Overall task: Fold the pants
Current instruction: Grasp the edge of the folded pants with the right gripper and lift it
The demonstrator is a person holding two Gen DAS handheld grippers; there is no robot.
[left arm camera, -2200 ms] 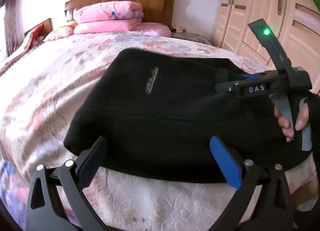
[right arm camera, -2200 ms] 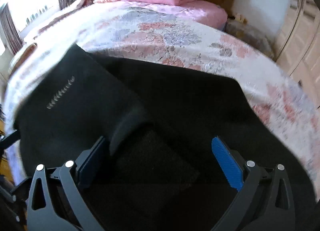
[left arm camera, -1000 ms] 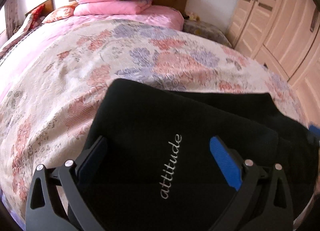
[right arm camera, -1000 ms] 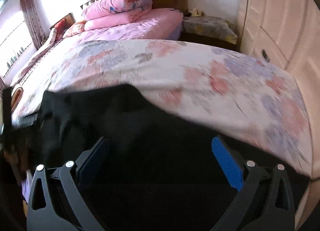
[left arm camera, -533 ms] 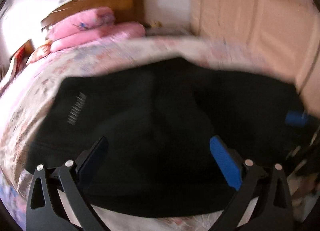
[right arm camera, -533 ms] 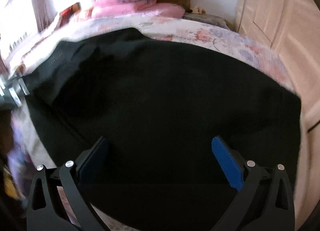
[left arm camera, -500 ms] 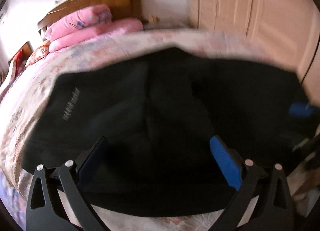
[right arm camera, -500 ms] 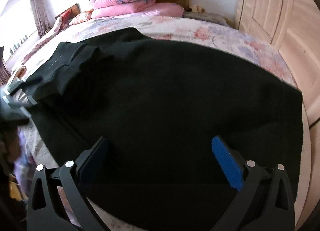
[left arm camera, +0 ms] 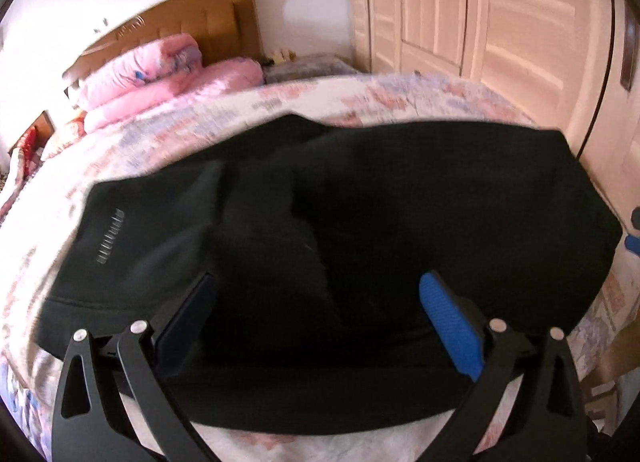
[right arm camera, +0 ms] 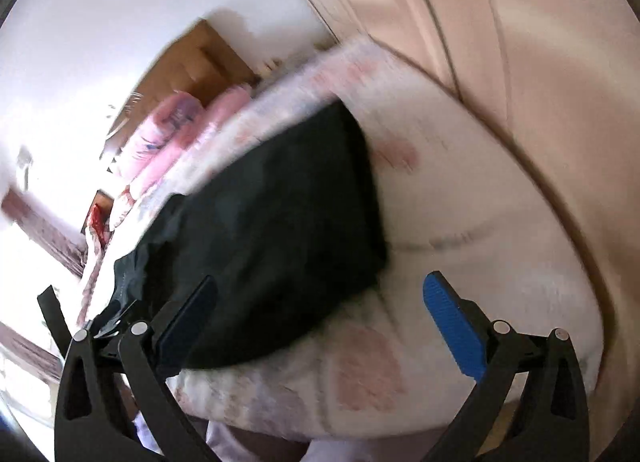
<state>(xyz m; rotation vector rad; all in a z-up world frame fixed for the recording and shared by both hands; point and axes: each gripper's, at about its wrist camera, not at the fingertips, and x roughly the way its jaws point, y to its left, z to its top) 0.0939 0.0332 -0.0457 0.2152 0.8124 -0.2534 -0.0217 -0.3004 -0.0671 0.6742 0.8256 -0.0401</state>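
The folded pants (left arm camera: 360,246) lie on the bed (left arm camera: 168,134), directly ahead of the left tool (left arm camera: 316,318) and reaching past both its fingers. Behind them, at the headboard (left arm camera: 188,34), sits a folded quilt (left arm camera: 148,74). A wardrobe (left arm camera: 500,22) stands to the right. From the right tool (right arm camera: 320,318), the pants (right arm camera: 272,230) lie ahead-left.

Blur and cut-offs, both wrist views

Right wrist view smeared throughout. Silver print (left arm camera: 109,237) on black pants (left arm camera: 360,222) unreadable. Blue part (left arm camera: 633,243) cut by right edge, unidentifiable. Nightstand items (left arm camera: 282,55) too small.
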